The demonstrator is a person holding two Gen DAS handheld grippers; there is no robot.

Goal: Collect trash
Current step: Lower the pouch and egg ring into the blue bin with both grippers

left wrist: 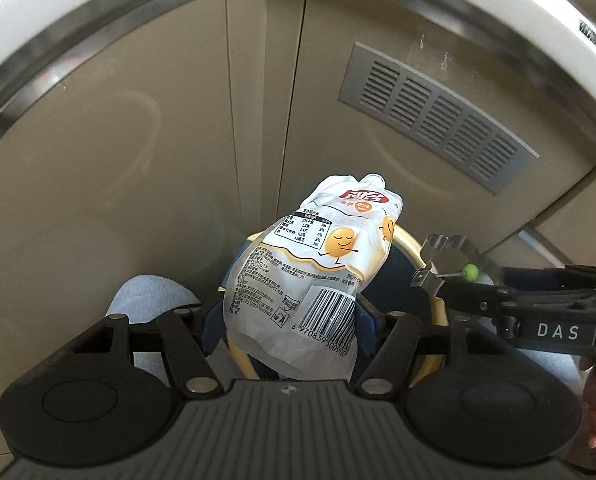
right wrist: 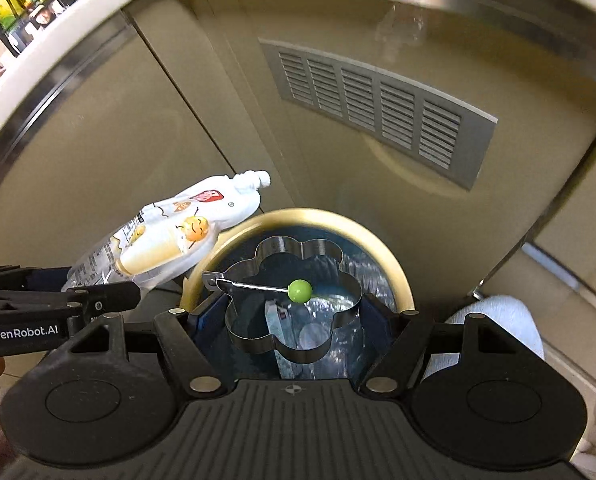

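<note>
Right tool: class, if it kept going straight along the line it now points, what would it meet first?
The right tool, already holding a flower-shaped metal ring, points into the bin. It would probably meet the clear plastic trash inside first, though depth is hard to judge.

Left tool [left wrist: 293, 320] pitched steeply down, jaws clamped on pouch, right tool [right wrist: 293, 320] likewise, clamped on metal ring mould

Kitchen; vented cabinet doors [right wrist: 382, 108]
</note>
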